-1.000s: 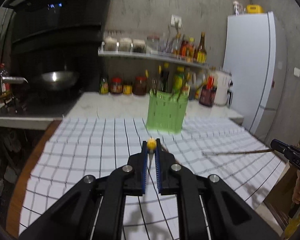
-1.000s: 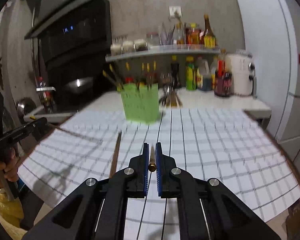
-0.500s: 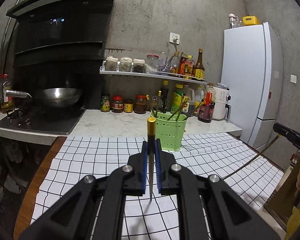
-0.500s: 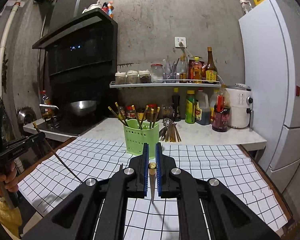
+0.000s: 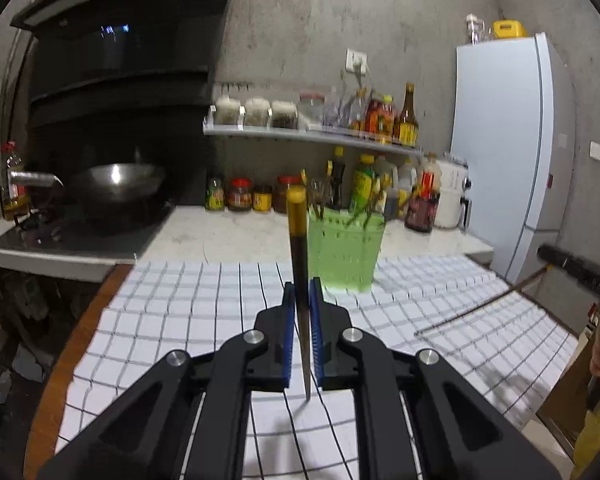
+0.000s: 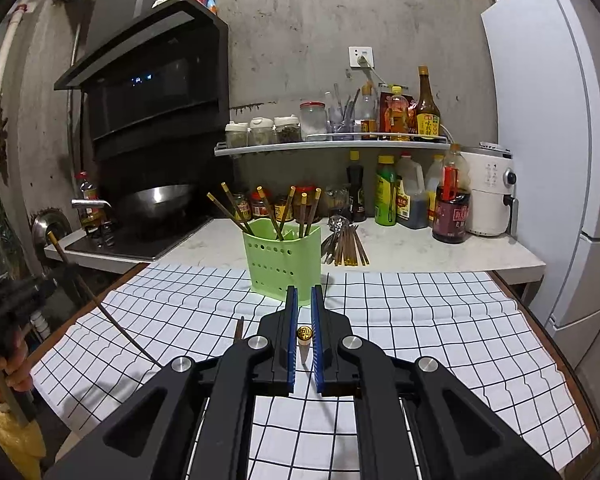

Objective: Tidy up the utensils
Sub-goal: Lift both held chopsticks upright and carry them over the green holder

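A green perforated holder [image 5: 344, 256] [image 6: 282, 264] with several gold-tipped chopsticks stands at the far edge of the checked cloth [image 5: 180, 320]. My left gripper [image 5: 302, 284] is shut on a dark chopstick [image 5: 298, 248] that stands nearly upright, gold end up, in front of the holder. My right gripper [image 6: 303, 292] is shut on another chopstick [image 6: 304, 334], its gold end facing the camera. In the right wrist view the left gripper [image 6: 16, 300] shows at the left edge with its slanted chopstick [image 6: 100, 308]. A third chopstick [image 6: 239, 328] lies on the cloth.
A loose pile of chopsticks and spoons [image 6: 344, 244] lies on the white counter behind the holder. Sauce bottles and jars line the wall and shelf [image 6: 332, 146]. A wok [image 5: 116, 184] sits on the stove at left, a white fridge [image 6: 560, 140] at right.
The left chopstick has swung from pointing at the camera to standing nearly upright. The right gripper has lifted its chopstick off the cloth, and the holder now looks farther away.
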